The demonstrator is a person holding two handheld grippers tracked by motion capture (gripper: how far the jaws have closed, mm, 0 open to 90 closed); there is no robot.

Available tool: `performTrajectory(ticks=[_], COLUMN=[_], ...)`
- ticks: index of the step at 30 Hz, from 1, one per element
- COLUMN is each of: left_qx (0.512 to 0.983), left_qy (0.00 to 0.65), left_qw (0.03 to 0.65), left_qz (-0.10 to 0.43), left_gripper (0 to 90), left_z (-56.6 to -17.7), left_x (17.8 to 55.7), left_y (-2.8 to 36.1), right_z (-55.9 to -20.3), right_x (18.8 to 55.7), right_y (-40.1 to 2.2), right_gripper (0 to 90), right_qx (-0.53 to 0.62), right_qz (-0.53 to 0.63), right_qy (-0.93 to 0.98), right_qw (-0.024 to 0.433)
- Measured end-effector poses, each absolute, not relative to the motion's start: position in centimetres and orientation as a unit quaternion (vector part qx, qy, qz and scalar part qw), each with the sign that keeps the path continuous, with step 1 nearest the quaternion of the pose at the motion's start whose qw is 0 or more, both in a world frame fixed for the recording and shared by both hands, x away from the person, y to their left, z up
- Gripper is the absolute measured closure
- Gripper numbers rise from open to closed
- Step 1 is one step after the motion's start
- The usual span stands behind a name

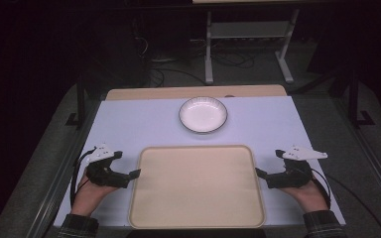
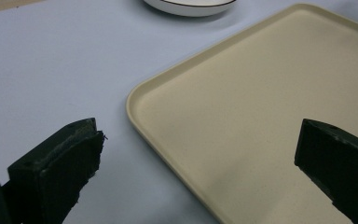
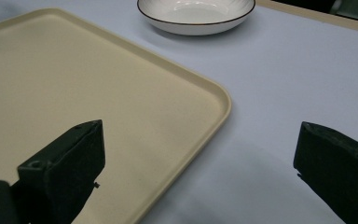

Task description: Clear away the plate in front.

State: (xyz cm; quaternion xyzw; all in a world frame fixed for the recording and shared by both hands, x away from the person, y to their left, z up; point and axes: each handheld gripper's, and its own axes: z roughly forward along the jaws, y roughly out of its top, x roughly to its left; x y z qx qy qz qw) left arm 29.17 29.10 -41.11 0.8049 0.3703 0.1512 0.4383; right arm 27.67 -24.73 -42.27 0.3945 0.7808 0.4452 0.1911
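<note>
An empty beige tray (image 1: 197, 186) lies at the near middle of the pale table (image 1: 139, 124). Beyond it stands an empty white plate (image 1: 203, 114) with a dark rim. My left gripper (image 1: 128, 164) rests at the tray's left edge, held in a hand, its jaws wide apart with nothing gripped. At the tray's right edge my right gripper (image 1: 268, 162) stands open the same way. In the left gripper view the left gripper (image 2: 200, 140) straddles the tray's corner (image 2: 135, 100), with the plate (image 2: 189, 5) at the top. The right gripper (image 3: 200, 140) straddles the tray's other corner (image 3: 223, 100), the plate (image 3: 196, 16) beyond.
A wooden strip (image 1: 193, 92) borders the table's far edge. Behind the table, a white metal stand (image 1: 248, 44) and cables sit on the dark floor. Both sleeved forearms enter from the bottom corners. Bare table surface lies on both sides of the plate.
</note>
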Motion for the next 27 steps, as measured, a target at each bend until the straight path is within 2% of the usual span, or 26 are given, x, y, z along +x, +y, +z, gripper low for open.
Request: performTrajectory(ticks=[27], left_qx=[0.813], left_qy=[0.351], left_qw=[0.444], left_qz=[0.137], left_gripper=[0.0], left_z=[-40.3], left_x=[32.0], left_y=[25.8], right_z=[-42.1], right_x=[27.6], right_y=[-24.1], right_gripper=[1.3], right_qx=[0.388], right_qz=[0.456], right_qy=[0.779], right_qw=[0.187])
